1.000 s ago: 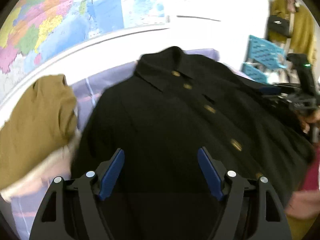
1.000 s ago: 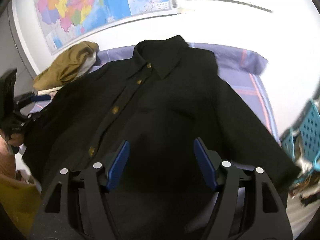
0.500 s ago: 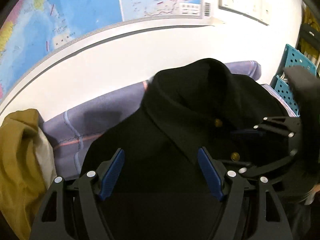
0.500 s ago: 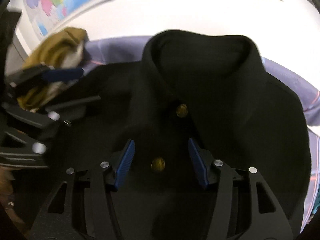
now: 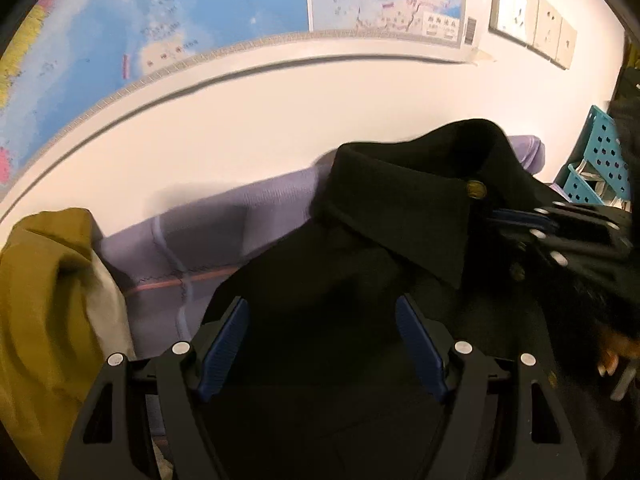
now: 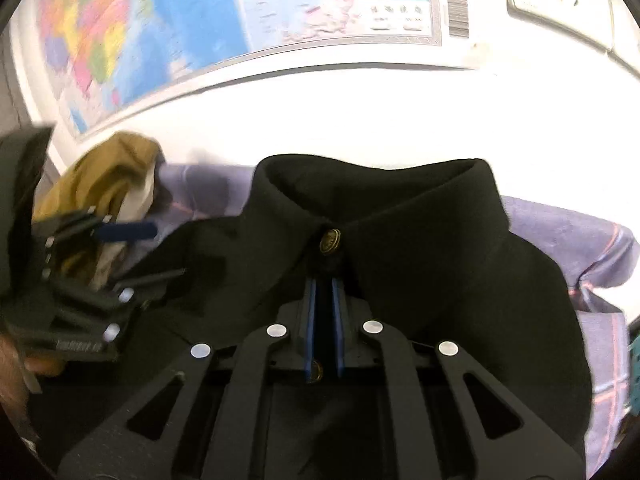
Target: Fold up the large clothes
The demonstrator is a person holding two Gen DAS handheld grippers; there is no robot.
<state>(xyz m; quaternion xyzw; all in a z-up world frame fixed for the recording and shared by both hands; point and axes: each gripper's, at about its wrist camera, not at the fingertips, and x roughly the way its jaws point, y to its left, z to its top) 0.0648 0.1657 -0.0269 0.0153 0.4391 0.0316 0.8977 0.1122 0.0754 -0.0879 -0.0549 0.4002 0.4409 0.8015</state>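
A black button-up jacket with brass buttons lies face up on a lilac checked sheet, collar toward the wall; it also shows in the right wrist view. My left gripper is open and empty, hovering over the jacket's left shoulder. My right gripper is shut on the jacket's front placket just below the top button. The right gripper also shows in the left wrist view, closed at the collar. The left gripper shows in the right wrist view, jaws apart.
A mustard and cream garment is heaped at the left end of the sheet, also in the right wrist view. A wall map hangs behind. Teal perforated crates stand at the right. Wall sockets sit upper right.
Both grippers moved up the jacket to the collar. My right gripper went from open to shut on the front placket below the top button. The left stayed open.
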